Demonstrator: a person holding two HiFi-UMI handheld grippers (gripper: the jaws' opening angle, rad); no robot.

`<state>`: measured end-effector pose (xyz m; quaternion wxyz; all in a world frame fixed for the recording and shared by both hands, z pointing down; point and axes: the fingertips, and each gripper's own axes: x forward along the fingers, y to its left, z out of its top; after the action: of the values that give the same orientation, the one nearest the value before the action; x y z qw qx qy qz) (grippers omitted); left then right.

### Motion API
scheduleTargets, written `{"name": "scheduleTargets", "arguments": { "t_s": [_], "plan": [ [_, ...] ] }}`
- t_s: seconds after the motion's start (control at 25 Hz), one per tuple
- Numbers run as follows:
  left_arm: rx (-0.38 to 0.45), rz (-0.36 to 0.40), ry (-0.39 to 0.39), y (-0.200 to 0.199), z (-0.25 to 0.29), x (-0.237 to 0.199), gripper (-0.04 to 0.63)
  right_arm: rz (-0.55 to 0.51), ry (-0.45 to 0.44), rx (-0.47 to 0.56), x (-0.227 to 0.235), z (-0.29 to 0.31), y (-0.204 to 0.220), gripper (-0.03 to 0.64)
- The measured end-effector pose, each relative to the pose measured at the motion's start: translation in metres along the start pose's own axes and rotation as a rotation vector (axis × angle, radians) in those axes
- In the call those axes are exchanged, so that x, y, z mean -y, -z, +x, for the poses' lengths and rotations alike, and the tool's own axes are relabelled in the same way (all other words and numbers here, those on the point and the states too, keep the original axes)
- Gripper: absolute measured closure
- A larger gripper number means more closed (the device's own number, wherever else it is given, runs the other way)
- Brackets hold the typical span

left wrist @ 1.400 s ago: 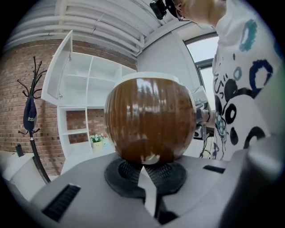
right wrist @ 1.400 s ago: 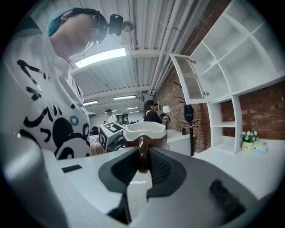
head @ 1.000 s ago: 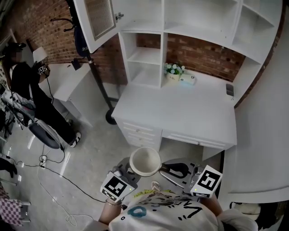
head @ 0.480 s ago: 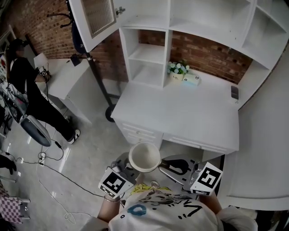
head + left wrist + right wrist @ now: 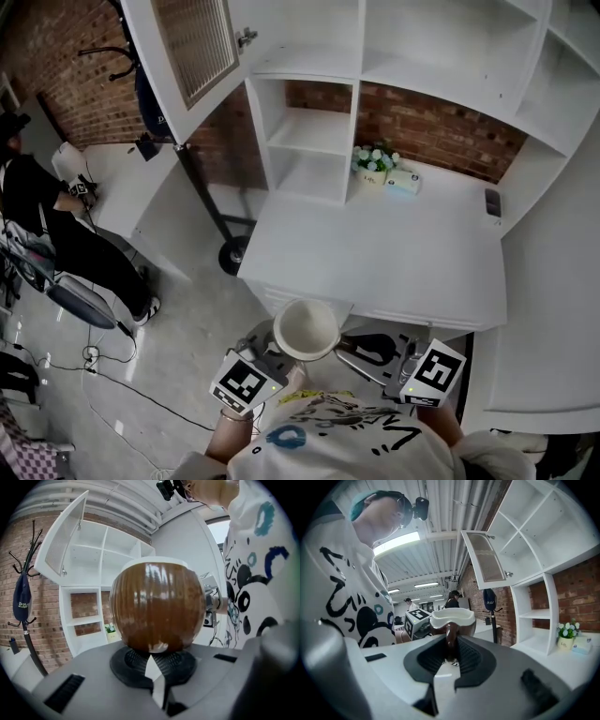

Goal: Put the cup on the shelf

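Right fingers (image 5: 474, 660) clamp the handle of the cup (image 5: 305, 328); left fingers (image 5: 129, 665), nearly together, prop its base, short of the counter (image 5: 375, 253). Held by that thin handle, it could swivel and clip the shelf (image 5: 309, 131).

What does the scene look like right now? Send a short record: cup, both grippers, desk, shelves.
cup: brown outside, white inside, upright, held in the air in front of the desk, not yet on a shelf
right gripper: shut on the cup's handle
left gripper: jaws together, against the cup's round underside
desk: white, with a small flower pot at the back
shelves: open white compartments above the desk; cabinet door swung open
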<state>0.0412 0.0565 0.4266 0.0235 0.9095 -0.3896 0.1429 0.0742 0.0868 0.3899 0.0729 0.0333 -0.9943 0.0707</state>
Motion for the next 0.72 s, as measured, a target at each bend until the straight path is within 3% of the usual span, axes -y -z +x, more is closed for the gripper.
{"name": "scheduleTargets", "arguments": {
  "t_s": [0.32,0.72],
  "plan": [
    [0.013,0.023,0.054,0.002,-0.009,-0.065,0.581,0.008,0.067,0.022,0.029,0.057,-0.023,0.555],
    [0.001,0.03,0.112,0.016,-0.014,-0.112,0.581,0.034,0.136,0.019,0.051,0.103,-0.029,0.555]
  ]
}}
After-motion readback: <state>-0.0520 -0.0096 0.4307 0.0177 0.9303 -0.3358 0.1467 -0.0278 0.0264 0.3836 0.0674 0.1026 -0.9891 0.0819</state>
